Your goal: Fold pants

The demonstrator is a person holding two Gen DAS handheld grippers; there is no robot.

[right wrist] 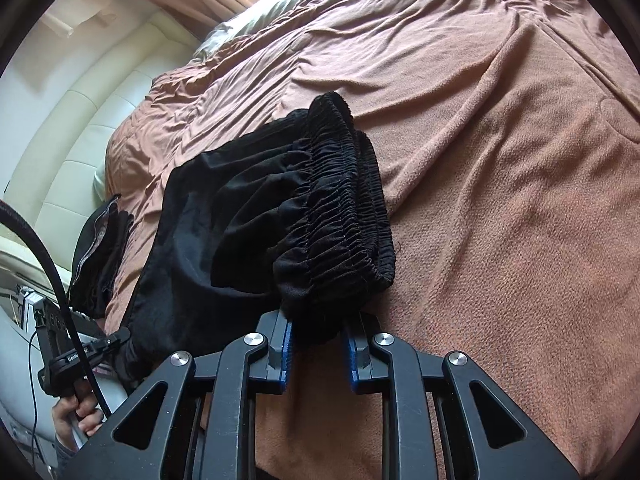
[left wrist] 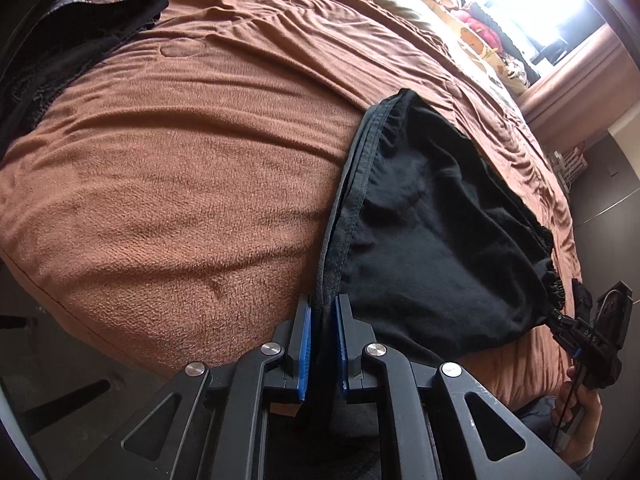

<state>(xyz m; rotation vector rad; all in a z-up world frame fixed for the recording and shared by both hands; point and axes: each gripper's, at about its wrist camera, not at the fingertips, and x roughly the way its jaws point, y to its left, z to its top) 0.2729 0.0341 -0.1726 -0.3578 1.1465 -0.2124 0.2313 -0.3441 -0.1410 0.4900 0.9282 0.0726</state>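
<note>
A rust-brown fleece bedspread point(left wrist: 180, 168), wrinkled and nubbly, fills most of both views; its far end washes out in window glare at the upper right of the left wrist view. On it lies 1 pair of black pants point(left wrist: 432, 232), a soft matte cloth folded into a rough slab, occupying the centre right of that view and the centre left of the right wrist view. Its lower portion is hidden behind the gripper bodies.

1 dark heap of other clothing point(left wrist: 68, 28) sits cut off at the upper left of the left wrist view, too shadowed to identify.

The left gripper point(left wrist: 322, 320) has its 2 blue-padded jaws pinched on the pants' stitched hem edge. The right gripper point(right wrist: 318, 330) clamps the gathered, ribbed elastic waistband point(right wrist: 348, 216), bunched between its 2 blue pads point(right wrist: 288, 344). In the left wrist view it point(left wrist: 560, 318) also shows at the lower right, nipping the waistband corner.
</note>
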